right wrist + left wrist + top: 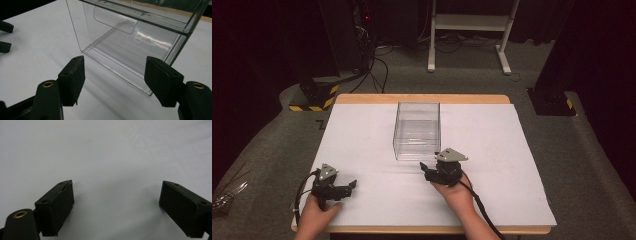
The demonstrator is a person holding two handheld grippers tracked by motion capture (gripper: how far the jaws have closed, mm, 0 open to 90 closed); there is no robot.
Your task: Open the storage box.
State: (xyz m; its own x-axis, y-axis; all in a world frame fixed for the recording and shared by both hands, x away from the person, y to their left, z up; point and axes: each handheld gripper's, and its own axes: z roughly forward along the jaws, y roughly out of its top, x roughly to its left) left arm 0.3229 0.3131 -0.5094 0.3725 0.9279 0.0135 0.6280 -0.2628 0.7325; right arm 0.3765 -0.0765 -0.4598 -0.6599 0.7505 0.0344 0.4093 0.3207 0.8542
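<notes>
A clear plastic box (417, 130) with a curved handle on its front stands in the middle of the white table top (357, 135). My right gripper (426, 169) sits just in front of the box's near right corner, jaws open and empty. In the right gripper view that gripper (115, 75) points at the box's (135, 42) front lower edge, a short way off it. My left gripper (350, 186) rests near the front left of the table, open with nothing between its jaws. In its own view, the left gripper (117, 202) is over bare white surface.
The table has a wooden rim (422, 98) at the back. Behind it on the floor are a white frame stand (472, 30), loose cables (377, 65) and a black post base with yellow-black stripes (314, 97). Another dark base (552, 102) stands at the back right.
</notes>
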